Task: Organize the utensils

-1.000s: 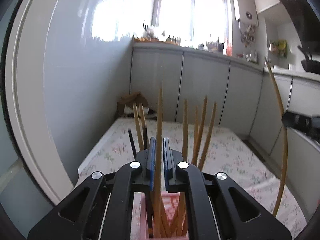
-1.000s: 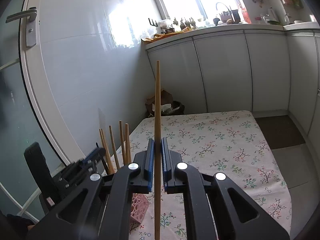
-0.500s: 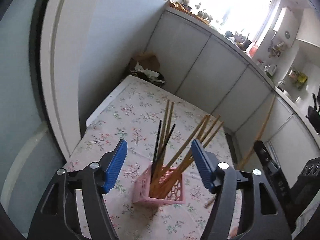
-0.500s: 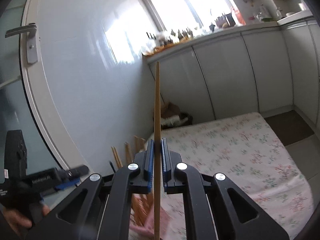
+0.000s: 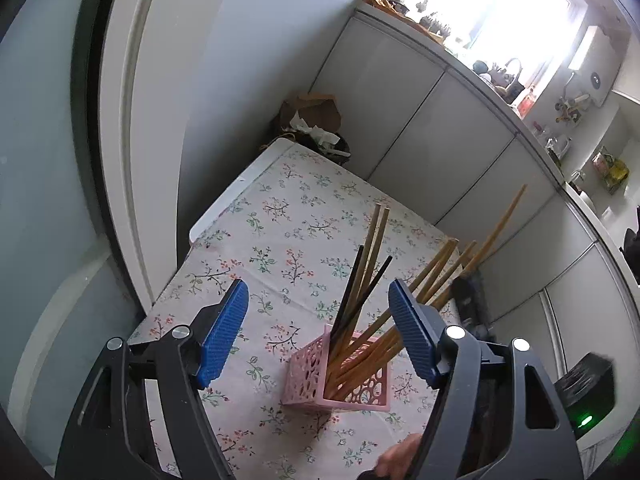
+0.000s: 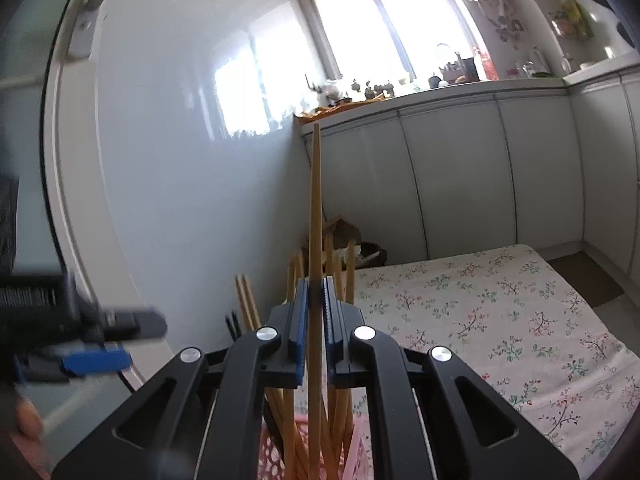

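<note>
A pink perforated holder (image 5: 340, 376) stands on the floral tablecloth (image 5: 288, 216) and holds several wooden chopsticks (image 5: 372, 252) and two black ones (image 5: 352, 280). My left gripper (image 5: 318, 332) is open and empty, above and just in front of the holder. My right gripper (image 6: 316, 320) is shut on one long wooden chopstick (image 6: 315, 208), held upright with its lower end down in the pink holder (image 6: 360, 452) among the other chopsticks (image 6: 348, 264). In the left wrist view that chopstick (image 5: 500, 224) sticks up highest, with the right gripper's body dark behind it.
A white wall and a glass door (image 5: 48, 160) run close along the table's left side. Grey cabinets (image 6: 460, 176) stand behind the table. A brown bag of rubbish (image 5: 312, 116) sits in the far corner. A hand (image 5: 400, 456) shows at the bottom of the left wrist view.
My left gripper let go of its chopstick in the holder, opened wide and drew back and up. My right gripper carried its chopstick over and lowered it into the holder.
</note>
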### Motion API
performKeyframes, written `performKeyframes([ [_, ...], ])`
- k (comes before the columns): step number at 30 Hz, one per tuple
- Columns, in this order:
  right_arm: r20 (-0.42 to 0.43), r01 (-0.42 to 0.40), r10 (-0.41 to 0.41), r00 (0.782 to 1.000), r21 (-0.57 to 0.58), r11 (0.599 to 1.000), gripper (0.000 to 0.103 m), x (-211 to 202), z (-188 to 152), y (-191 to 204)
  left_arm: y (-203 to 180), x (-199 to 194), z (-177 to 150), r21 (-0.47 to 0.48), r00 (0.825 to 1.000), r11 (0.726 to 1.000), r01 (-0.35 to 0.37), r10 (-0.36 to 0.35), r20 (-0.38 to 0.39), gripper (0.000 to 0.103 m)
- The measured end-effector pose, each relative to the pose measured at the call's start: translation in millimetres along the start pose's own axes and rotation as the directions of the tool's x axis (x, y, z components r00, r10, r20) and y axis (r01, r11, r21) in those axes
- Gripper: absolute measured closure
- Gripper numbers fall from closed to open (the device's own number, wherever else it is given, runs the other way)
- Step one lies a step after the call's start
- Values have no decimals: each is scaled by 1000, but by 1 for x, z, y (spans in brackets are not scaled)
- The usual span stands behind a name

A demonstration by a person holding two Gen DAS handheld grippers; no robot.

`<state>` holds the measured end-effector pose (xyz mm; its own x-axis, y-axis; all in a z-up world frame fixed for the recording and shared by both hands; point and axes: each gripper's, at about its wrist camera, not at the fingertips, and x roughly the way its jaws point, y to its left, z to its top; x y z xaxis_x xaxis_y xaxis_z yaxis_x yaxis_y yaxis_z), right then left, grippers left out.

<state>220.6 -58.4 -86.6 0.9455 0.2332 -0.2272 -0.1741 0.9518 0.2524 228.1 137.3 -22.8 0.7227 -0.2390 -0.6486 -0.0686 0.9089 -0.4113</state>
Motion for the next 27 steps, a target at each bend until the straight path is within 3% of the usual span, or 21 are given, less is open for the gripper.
performKeyframes([
  [7,-60,-21,17,998,-57,998,95,-6,-18,1,-9,-2,-4,34,1000,999,-1,0,4,34],
  [11,-156,-39,28,987,-64,997,93,-8,-20,-3,-13,-4,-7,52,1000,999,-8,7,10,34],
  [14,-208,-22,11,978,-53,998,80,-18,-11,-9,-18,-5,-9,78,1000,997,-16,16,7,34],
  [18,-285,12,-18,958,-22,1000,67,-49,10,-21,-31,-13,-21,146,999,989,-33,36,-15,23],
  [22,-362,-26,33,932,26,999,47,-100,21,-22,-47,-37,-57,252,990,960,-124,137,-34,8],
  [25,-401,-48,31,915,-33,998,30,-154,26,-12,-58,-71,-88,307,986,942,-138,159,-47,7],
  [27,-417,-53,29,908,-47,997,26,-179,28,-8,-64,-97,-105,325,987,934,-145,160,-20,7],
])
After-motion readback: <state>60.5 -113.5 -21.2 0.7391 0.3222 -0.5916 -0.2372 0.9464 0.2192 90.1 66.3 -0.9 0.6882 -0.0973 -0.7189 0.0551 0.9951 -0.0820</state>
